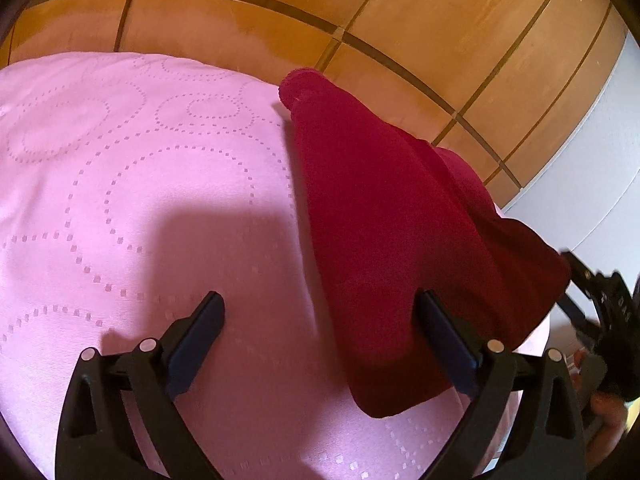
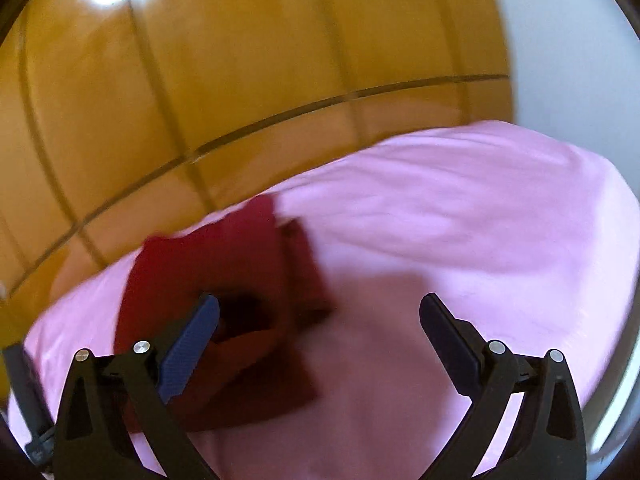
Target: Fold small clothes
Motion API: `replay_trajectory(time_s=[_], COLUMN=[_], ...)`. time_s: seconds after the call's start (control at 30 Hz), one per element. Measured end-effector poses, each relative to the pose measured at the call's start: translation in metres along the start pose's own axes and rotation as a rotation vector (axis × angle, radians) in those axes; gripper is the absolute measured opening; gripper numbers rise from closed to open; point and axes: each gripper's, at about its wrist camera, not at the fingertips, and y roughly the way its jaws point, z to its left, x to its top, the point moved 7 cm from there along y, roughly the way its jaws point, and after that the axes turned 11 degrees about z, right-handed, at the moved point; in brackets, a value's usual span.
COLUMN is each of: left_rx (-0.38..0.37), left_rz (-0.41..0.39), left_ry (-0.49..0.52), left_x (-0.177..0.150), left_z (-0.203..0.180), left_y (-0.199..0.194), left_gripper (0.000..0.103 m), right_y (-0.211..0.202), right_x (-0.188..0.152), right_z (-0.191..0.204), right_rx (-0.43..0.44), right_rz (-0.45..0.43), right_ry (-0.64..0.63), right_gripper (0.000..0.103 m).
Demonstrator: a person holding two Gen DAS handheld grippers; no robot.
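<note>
With both our left gripper and right gripper spread and empty, the red garment lies loosely folded on the pink cover, so we judge a fold just released; next comes regrasping an edge.

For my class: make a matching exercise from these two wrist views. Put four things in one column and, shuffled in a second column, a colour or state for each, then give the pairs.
Column one:
1. garment
2. bed cover
3. floor tiles
4. left tongs

Column two:
A. orange-brown
B. open, gripping nothing
C. dark red, lying folded
D. pink, dotted circle pattern

Pairs: 1-C, 2-D, 3-A, 4-B
</note>
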Motion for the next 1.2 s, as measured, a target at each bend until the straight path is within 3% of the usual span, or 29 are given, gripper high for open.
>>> replay_trajectory(time_s=[0.17,0.37,0.53,0.63,0.73,0.83,0.93,1.0,1.03,1.1,1.2], left_rx=[0.017,0.036,0.054,0.032,0.038,0.033,0.032,0.031,0.032,0.038,0.034], left_rz=[0.005,0.008,0.000,0.000,-0.003,-0.003,-0.004,-0.005,-0.002,-0.002,-0.006], left_ry=[0.020,0.058,0.096,0.076,0.080,0.079,0.082,0.081,0.086,0.098,0.099], left_x=[0.000,-0.002,-0.005,-0.004,-0.004,-0.006,-0.007,-0.006,-0.007,-0.007,-0.007], left_z=[-0.001,-0.005,-0.010,-0.006,-0.007,-0.007,-0.007,-0.007,-0.008,-0.009,-0.009], left_y=[0.001,0.003,0.005,0.006,0.005,0.004,0.004,0.004,0.005,0.007,0.007], left_gripper=[0.098,0.100,0.101,0.101,0.101,0.101,0.101,0.101,0.101,0.101,0.101], right_y=[0.040,0.073,0.049,0.013,-0.002,0.012,0.039,0.069,0.079,0.095,0.093], right_x=[0.005,-0.019,-0.035,-0.017,-0.001,0.000,-0.005,-0.017,-0.020,-0.029,-0.030], right_z=[0.034,-0.038,-0.071,-0.069,-0.036,0.006,0.015,-0.008,-0.017,-0.037,-0.044], right_rx=[-0.061,-0.118,-0.177,-0.092,-0.021,0.013,-0.055,-0.212,-0.209,-0.053,0.011], right_rz=[0.065,0.192,0.172,0.025,-0.039,-0.014,0.052,0.126,0.145,0.164,0.168], right_ry=[-0.130,0.075,0.192,0.238,0.150,-0.014,-0.089,-0.083,-0.071,0.027,0.067], right_gripper=[0.099,0.099,0.099,0.099,0.099,0.099,0.099,0.100,0.100,0.100,0.100])
